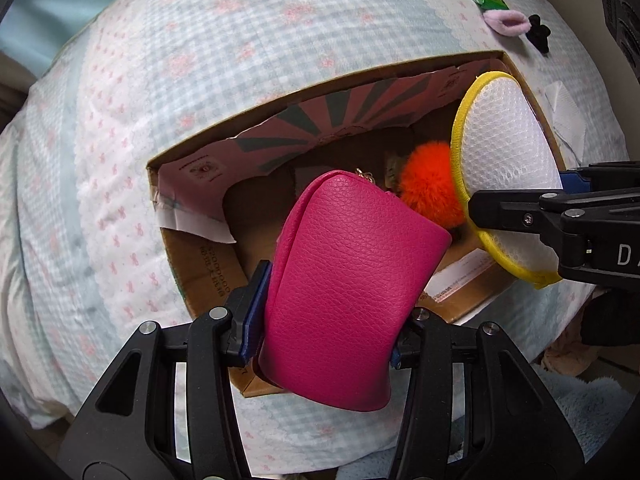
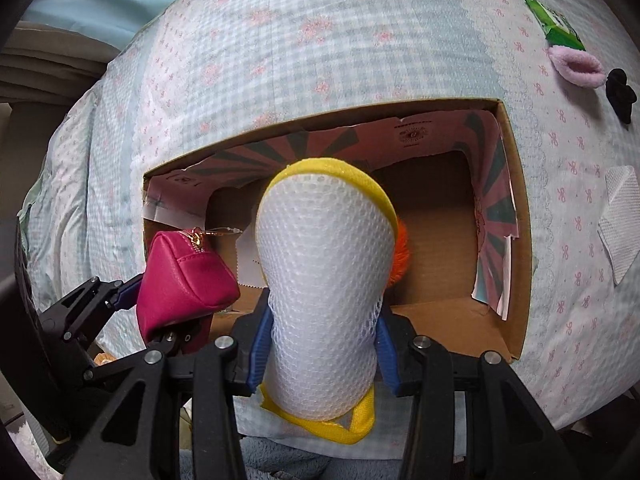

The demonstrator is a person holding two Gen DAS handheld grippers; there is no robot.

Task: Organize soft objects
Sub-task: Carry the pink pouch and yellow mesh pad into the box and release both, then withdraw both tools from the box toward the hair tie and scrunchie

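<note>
My left gripper [image 1: 326, 334] is shut on a magenta leather pouch [image 1: 348, 280] and holds it over the near left part of an open cardboard box [image 1: 192, 280]. The pouch [image 2: 182, 280] and left gripper [image 2: 156, 312] also show in the right wrist view. My right gripper [image 2: 320, 344] is shut on a white mesh bag with a yellow rim [image 2: 324, 292] and holds it over the box's near edge [image 2: 440, 316]. It appears in the left wrist view as well [image 1: 508, 160]. An orange fluffy pom-pom [image 1: 430, 188] lies inside the box, mostly hidden behind the mesh bag in the right wrist view [image 2: 400, 248].
The box sits on a bed with a blue-and-pink patterned cover [image 1: 240, 40]. At the far right on the cover lie a green packet [image 2: 554, 24], a pink fuzzy item [image 2: 576, 66], a black clip [image 2: 620, 94] and a white mesh piece [image 2: 620, 216]. A blue towel [image 1: 592, 404] lies below the bed edge.
</note>
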